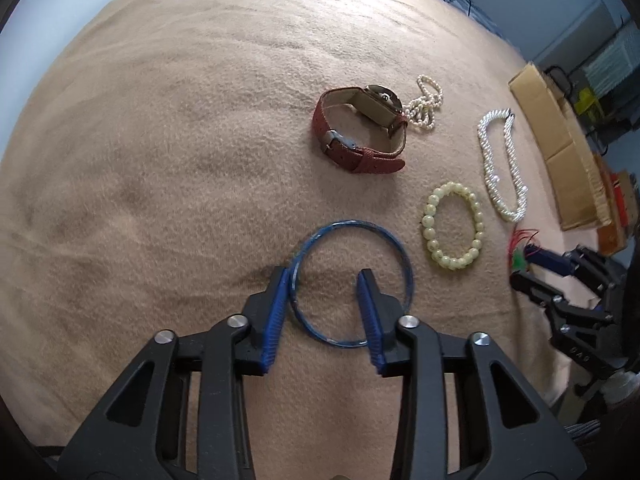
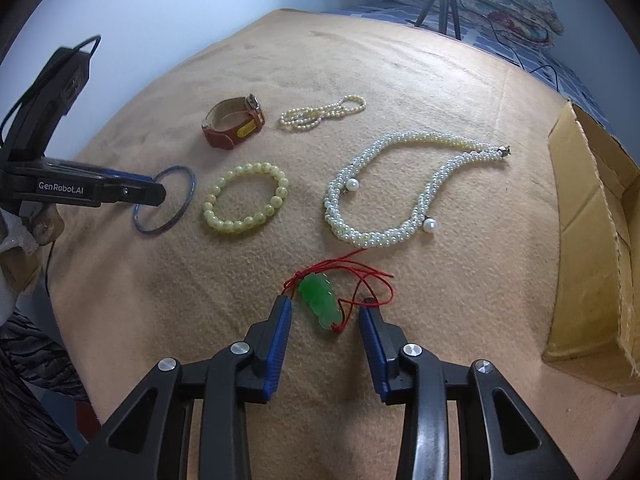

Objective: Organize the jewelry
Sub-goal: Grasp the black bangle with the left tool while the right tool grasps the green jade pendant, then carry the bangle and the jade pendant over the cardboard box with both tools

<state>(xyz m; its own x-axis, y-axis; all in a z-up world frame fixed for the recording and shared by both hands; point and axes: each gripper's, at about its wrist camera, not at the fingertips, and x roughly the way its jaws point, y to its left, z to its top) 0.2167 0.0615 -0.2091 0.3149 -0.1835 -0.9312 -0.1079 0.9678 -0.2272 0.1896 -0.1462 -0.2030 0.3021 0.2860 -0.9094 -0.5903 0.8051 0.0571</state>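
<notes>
Left gripper (image 1: pixel 325 278) is spread wide over the blue bangle (image 1: pixel 351 284): one finger sits outside the rim at its 9 o'clock, the other inside the ring, so the left rim stands between the pads but is not pinched yet. Close squarely on that rim; the bangle is thin and lies flat on the tan blanket (image 1: pixel 160 160), so press the tips into the fabric or the ring will likely skate out.

Right gripper (image 2: pixel 325 306) is also wide open, straddling the green jade pendant (image 2: pixel 320 300) with its red cord (image 2: pixel 362 276) looped toward 1 o'clock. Centre on the stone before you shut; catching cord alone would probably let the pendant swing.

In the right wrist view the rest lies apart on the blanket:
- yellow bead bracelet (image 2: pixel 246 197) just beside the bangle at 3 o'clock
- twisted pearl necklace (image 2: pixel 396 188) further right
- brown-strap watch (image 2: pixel 234 122) at 12 o'clock from the bracelet
- small pearl strand (image 2: pixel 322 113) beside the watch

One container: the cardboard box (image 2: pixel 592 240) at the blanket's 3 o'clock edge. Its inside wall shows, but its floor is hidden, so contents can't be told. No jewelry is visibly in it.
</notes>
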